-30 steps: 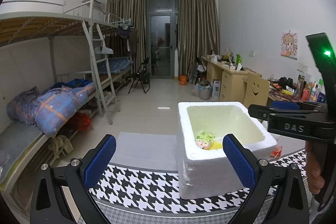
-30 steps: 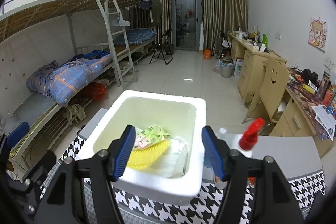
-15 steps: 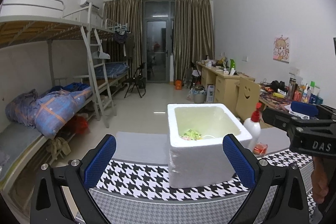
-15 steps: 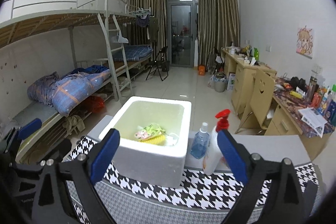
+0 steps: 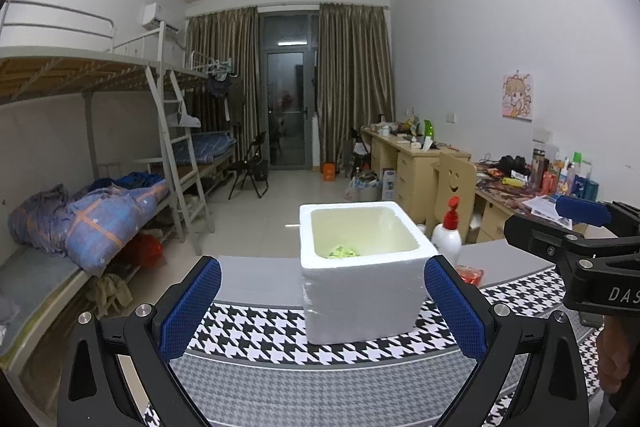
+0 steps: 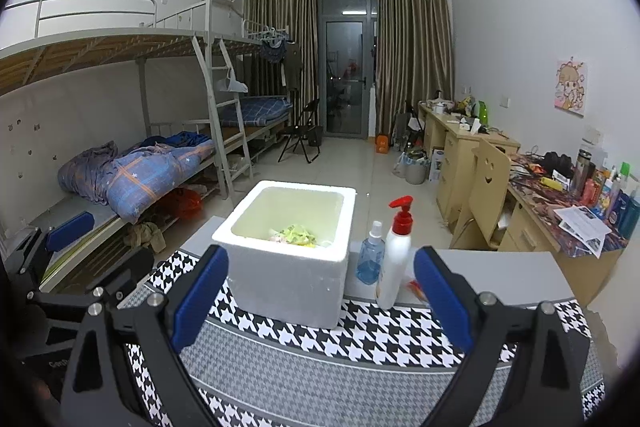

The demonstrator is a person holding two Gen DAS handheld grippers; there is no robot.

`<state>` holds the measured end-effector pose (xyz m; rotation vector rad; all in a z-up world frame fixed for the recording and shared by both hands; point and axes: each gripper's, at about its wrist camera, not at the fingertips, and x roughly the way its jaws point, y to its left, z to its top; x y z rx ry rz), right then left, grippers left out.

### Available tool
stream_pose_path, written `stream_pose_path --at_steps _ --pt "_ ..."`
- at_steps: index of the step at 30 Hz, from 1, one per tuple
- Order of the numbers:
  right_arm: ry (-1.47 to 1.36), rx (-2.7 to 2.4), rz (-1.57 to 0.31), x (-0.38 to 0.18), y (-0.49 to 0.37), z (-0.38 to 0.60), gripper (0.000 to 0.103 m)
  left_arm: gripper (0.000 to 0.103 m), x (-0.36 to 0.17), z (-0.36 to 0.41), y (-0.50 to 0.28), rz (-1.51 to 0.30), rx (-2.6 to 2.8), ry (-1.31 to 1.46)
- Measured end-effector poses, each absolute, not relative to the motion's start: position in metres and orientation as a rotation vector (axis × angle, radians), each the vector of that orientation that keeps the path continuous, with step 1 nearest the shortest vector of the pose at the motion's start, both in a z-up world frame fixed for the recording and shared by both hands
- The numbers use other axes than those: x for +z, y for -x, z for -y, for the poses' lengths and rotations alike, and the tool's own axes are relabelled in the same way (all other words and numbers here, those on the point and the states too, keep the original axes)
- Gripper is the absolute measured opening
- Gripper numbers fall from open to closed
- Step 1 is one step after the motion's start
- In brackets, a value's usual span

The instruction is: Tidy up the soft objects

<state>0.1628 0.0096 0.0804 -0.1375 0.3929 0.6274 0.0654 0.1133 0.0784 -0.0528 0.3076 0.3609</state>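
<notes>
Both grippers are pulling back from the box (image 6: 286, 259), right gripper (image 6: 320, 295) and left gripper (image 5: 322, 311) gaping empty, soft items (image 6: 296, 235) lying inside it, well ahead of the fingers.

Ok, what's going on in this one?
A person holds a hand-held gripper in each hand at a table with a houndstooth cloth. Both the left hand-held gripper and the right hand-held gripper are open and empty; the right one's jaws have just been opening. A white foam box already holds a few soft items. Two bottles stand beside it.
</notes>
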Motion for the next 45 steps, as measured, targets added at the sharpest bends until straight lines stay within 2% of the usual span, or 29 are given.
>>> stream_pose_path --at_steps 23,45 --pt "0.12 0.603 -0.327 0.077 -0.095 0.039 0.096 0.102 0.078 -0.078 -0.008 -0.264 0.318 0.022" --pt "0.104 0.589 -0.308 0.051 -0.055 0.061 0.096 0.102 0.053 -0.07 0.033 -0.243 0.267 0.051"
